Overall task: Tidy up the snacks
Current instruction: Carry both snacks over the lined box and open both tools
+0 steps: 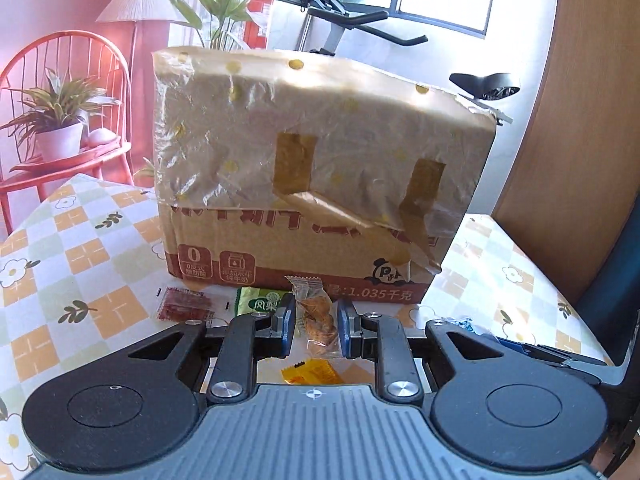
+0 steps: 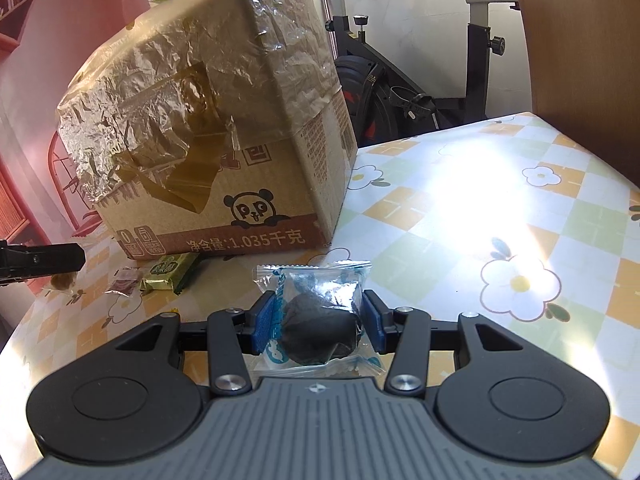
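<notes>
A tall cardboard box [image 1: 312,168] wrapped in crinkled plastic stands on the checked tablecloth [image 1: 88,240]. My left gripper [image 1: 317,320] is shut on a clear packet of brown snack [image 1: 318,320], held upright above the cloth in front of the box. On the cloth lie a red packet [image 1: 185,305], a green packet [image 1: 260,301] and an orange packet [image 1: 311,373]. My right gripper [image 2: 319,320] is shut on a clear blue-printed packet with a dark round snack [image 2: 320,328]. The box [image 2: 208,120] stands ahead and left of it, with the green packet [image 2: 168,274] at its foot.
The left gripper's finger [image 2: 40,259] shows at the left edge of the right wrist view. An exercise bike [image 2: 408,80] stands behind the table. A red chair with a potted plant [image 1: 60,128] sits far left. A wooden panel [image 2: 580,60] rises at the right.
</notes>
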{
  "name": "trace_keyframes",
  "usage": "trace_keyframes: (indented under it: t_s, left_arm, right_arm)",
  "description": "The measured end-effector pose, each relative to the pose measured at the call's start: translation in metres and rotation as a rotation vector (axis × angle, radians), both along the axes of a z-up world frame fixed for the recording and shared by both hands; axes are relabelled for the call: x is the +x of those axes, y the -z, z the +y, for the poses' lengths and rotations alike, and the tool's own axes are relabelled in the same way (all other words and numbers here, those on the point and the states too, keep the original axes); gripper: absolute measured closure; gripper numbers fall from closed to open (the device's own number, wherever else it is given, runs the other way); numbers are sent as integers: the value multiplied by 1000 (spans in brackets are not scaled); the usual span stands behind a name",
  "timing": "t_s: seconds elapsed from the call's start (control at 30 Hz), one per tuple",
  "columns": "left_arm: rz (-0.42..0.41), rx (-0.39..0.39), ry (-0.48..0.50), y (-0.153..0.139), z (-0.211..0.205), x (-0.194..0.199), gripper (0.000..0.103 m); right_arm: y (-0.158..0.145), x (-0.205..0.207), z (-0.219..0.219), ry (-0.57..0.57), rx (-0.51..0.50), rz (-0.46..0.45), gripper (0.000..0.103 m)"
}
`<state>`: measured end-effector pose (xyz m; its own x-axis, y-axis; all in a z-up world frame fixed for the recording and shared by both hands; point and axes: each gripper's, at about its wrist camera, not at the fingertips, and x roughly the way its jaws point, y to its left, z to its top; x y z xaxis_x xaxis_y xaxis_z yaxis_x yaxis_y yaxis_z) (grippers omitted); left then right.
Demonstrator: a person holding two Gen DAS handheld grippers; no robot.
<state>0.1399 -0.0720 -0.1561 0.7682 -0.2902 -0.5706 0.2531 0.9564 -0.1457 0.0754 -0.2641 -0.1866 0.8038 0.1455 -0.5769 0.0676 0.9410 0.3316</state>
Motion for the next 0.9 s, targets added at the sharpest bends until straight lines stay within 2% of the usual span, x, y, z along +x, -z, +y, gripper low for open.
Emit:
trace_keyframes:
  t_s: [0.13, 0.33, 0.5, 0.57, 0.63, 0.7, 0.8, 0.87, 0.9]
  left_arm:
    - [-86, -40, -17, -37, 19, 2, 80]
    - [-197, -53, -25, -85, 29, 14, 80]
    - [-238, -72, -5, -116, 18, 44, 80]
    - [-236, -63, 6, -124, 7, 59, 80]
    - [-241, -29, 24, -131, -6, 76, 79]
    - [-245, 16, 18, -136, -17, 94, 79]
    - [-207, 17, 3, -138, -21, 123, 79]
    - [-186, 0, 12, -136, -22, 141, 72]
    - [-156, -10, 20, -134, -19, 151, 59]
  right_arm:
    - [-38, -5, 9, -22, -39, -95, 55]
    - [-106, 5, 16, -35, -92, -253, 55]
    - [-154, 32, 22, -40, -137, -366, 55]
    - [-166, 48, 24, -15, -122, -389, 55]
    - [-175, 68, 28, -34, -111, -397, 55]
    - [-178, 90, 35, -55, -153, -396, 55]
    - [-169, 118, 39, -62, -174, -345, 55]
    - [-162, 131, 39, -65, -170, -302, 52]
    - [-158, 137, 38, -82, -168, -284, 51]
